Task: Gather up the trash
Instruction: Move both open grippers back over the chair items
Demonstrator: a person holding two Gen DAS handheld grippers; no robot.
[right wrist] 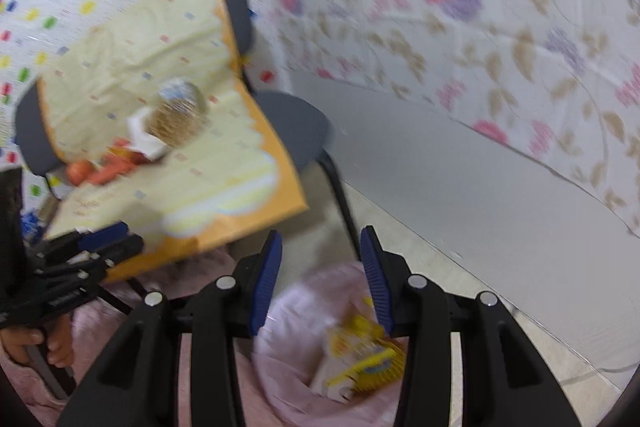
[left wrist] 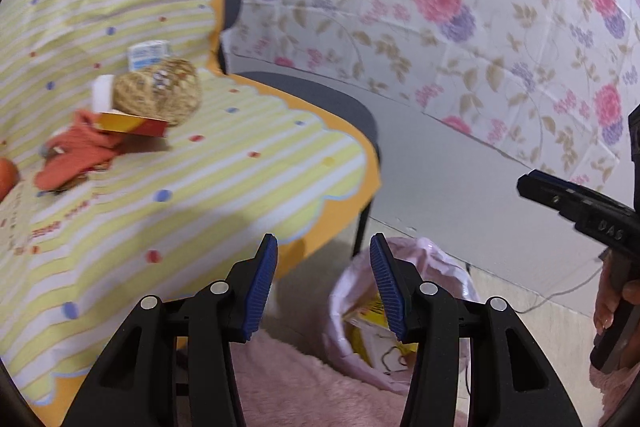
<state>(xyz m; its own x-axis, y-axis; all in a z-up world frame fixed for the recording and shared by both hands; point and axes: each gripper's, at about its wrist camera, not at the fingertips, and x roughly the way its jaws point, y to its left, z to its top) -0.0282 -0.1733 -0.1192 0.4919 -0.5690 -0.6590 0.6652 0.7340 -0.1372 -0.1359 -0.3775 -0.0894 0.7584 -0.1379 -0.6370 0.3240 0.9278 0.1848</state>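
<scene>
Both grippers, left (left wrist: 323,281) and right (right wrist: 321,277), wide open, empty, above pink trash bag (right wrist: 304,307); no readable writing.

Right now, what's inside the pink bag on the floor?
Inside the pink bag lies a yellow and white packet, crumpled near the opening. The bag's folds and the right claw, which is open, cover the rest, so anything deeper is hidden.

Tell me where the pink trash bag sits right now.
The pink trash bag sits on the floor below the table's orange edge, low centre in both wrist views, yellow packaging inside.
</scene>
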